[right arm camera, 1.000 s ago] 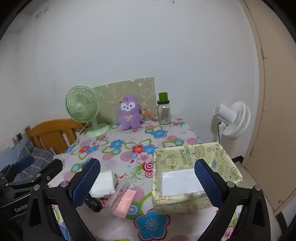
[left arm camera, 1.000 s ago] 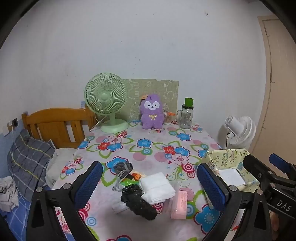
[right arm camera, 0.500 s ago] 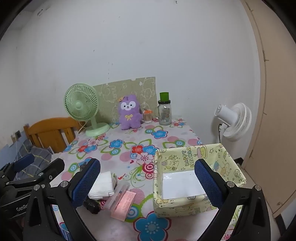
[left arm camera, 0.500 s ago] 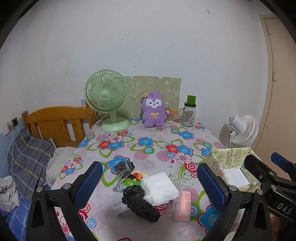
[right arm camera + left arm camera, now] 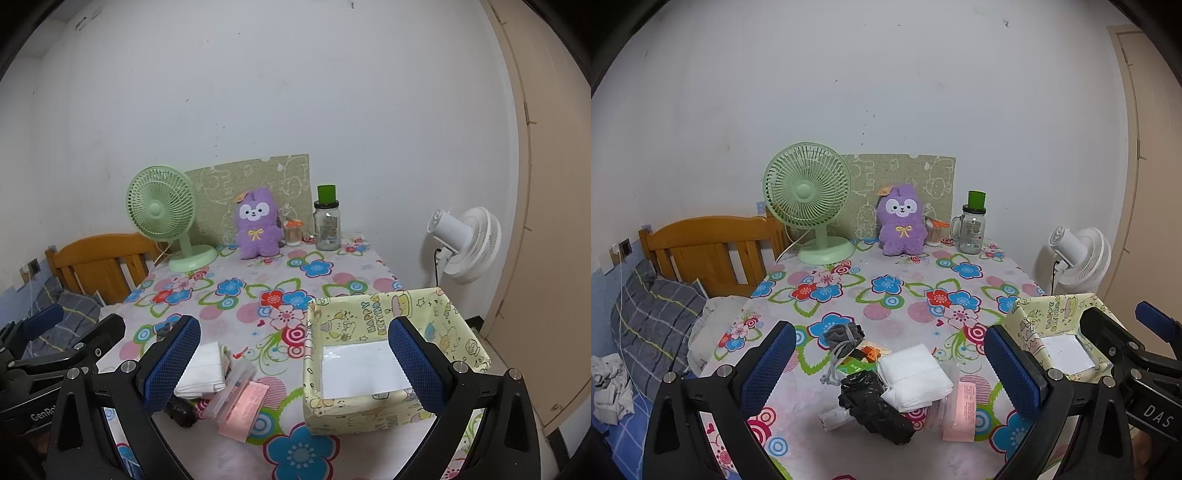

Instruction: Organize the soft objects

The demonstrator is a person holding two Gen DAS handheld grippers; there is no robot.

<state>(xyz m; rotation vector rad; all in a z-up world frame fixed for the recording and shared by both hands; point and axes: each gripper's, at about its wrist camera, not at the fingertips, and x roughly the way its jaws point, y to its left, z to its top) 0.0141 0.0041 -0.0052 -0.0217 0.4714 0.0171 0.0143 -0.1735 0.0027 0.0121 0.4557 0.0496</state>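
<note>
A pile of soft items lies on the flowered tablecloth near the front: a folded white cloth, a black bundle, a grey rolled cloth and a pink packet. A yellow patterned fabric box with a white bottom stands to the right. My left gripper hangs open above the pile. My right gripper is open over the box's left wall. Neither holds anything.
At the table's far edge stand a green desk fan, a purple plush toy and a glass jar with a green lid. A white floor fan is right of the table; a wooden bed headboard with bedding is left.
Both grippers have drawn back and risen slightly, so the table looks a little farther away. Nothing on the table has moved and both stay open.
</note>
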